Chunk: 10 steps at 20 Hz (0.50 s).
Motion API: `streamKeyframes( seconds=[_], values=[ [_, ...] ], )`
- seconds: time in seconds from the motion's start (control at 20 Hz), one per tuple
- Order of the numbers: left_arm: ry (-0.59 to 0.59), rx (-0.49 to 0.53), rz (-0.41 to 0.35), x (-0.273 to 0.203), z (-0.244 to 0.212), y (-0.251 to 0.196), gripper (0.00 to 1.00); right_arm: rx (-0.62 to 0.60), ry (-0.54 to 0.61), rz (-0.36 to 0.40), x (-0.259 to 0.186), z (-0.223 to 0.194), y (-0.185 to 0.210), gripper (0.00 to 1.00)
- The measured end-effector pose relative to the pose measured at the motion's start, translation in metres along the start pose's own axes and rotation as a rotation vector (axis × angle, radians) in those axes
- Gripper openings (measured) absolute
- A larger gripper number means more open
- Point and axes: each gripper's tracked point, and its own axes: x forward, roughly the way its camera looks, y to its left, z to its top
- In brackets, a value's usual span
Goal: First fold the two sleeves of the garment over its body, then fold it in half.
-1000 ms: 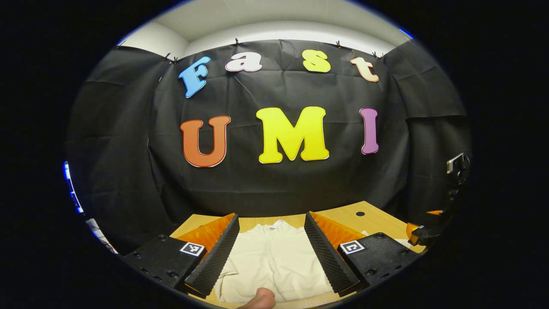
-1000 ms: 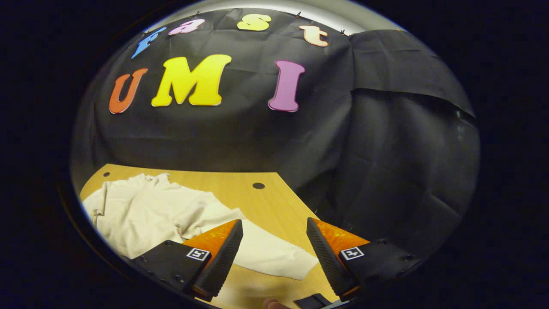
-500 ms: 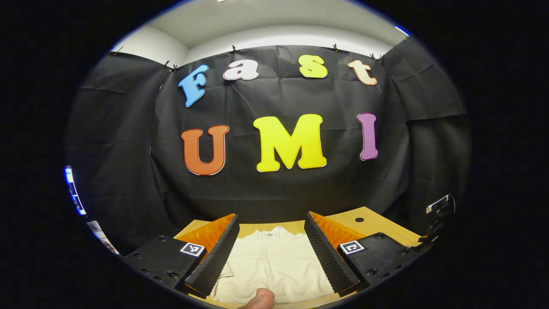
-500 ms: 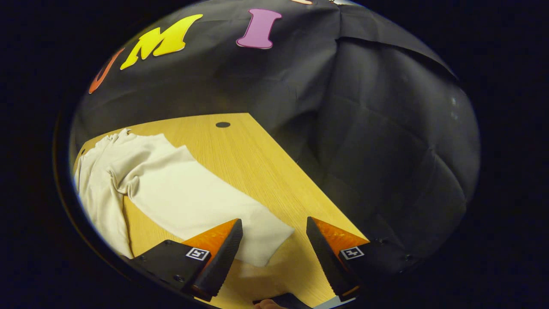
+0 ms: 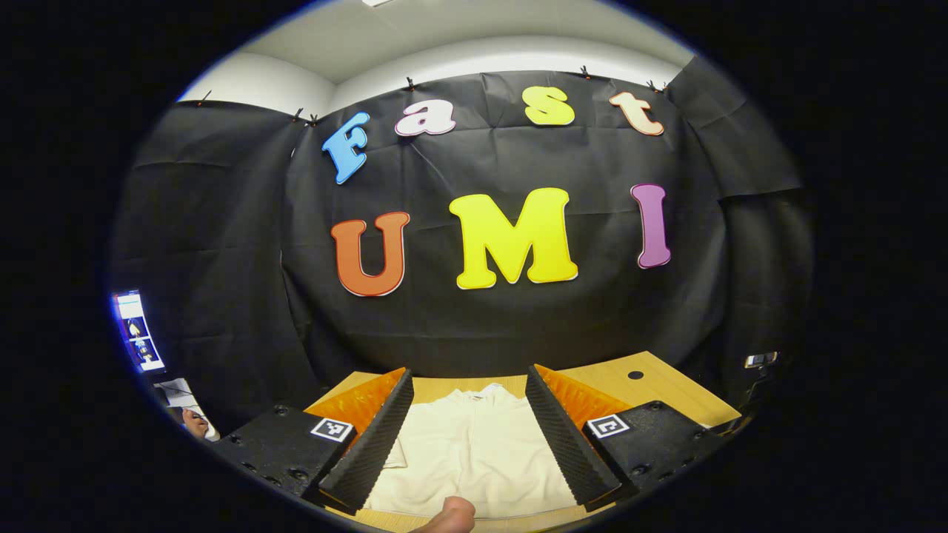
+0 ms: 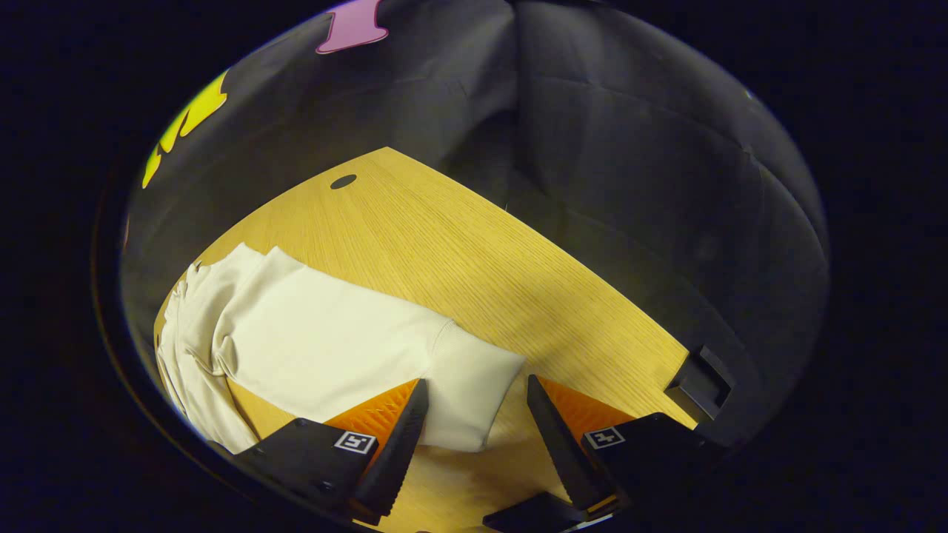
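Note:
A cream long-sleeved garment lies flat on the wooden table. In the left gripper view my left gripper is open above the garment's body, with the fabric showing between its fingers. In the right gripper view one sleeve stretches out across the table, its cuff nearest to me. My right gripper is open just over that cuff, with a finger on each side of it. The rest of the garment bunches at the left.
A round hole sits in the table's far corner. A small black block stands at the table's right edge. A fingertip shows at the bottom of the left gripper view. A lit screen stands off the table at the left.
My right gripper has tilted down and moved in over the sleeve's cuff, and its fingers have come a little closer together. The left gripper has stayed nearly still over the garment's body.

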Motion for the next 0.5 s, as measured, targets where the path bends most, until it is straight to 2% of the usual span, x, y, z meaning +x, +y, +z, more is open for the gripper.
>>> streamKeyframes(
  seconds=[0.05,0.1,0.15,0.2,0.45,0.5],
  values=[
    [0.000,-0.002,0.000,0.001,-0.001,0.000,0.98,0.003,0.009,-0.005,0.001,0.000,0.000,0.86],
    [0.006,-0.003,-0.003,0.003,-0.004,0.001,0.98,0.005,0.013,-0.011,0.002,0.000,-0.001,0.81],
    [0.013,-0.005,-0.006,0.005,-0.007,0.004,0.98,0.011,0.029,-0.016,0.002,-0.001,0.000,0.86],
    [0.021,-0.006,-0.009,0.008,-0.009,0.006,0.99,0.014,0.044,-0.025,0.000,-0.001,0.000,0.80],
    [0.044,-0.016,-0.027,0.017,-0.020,0.019,0.99,0.025,0.163,-0.056,0.003,-0.001,0.006,0.77],
    [0.052,-0.019,-0.029,0.018,-0.024,0.023,0.99,0.017,0.205,-0.054,0.006,-0.004,0.007,0.64]
  ],
)
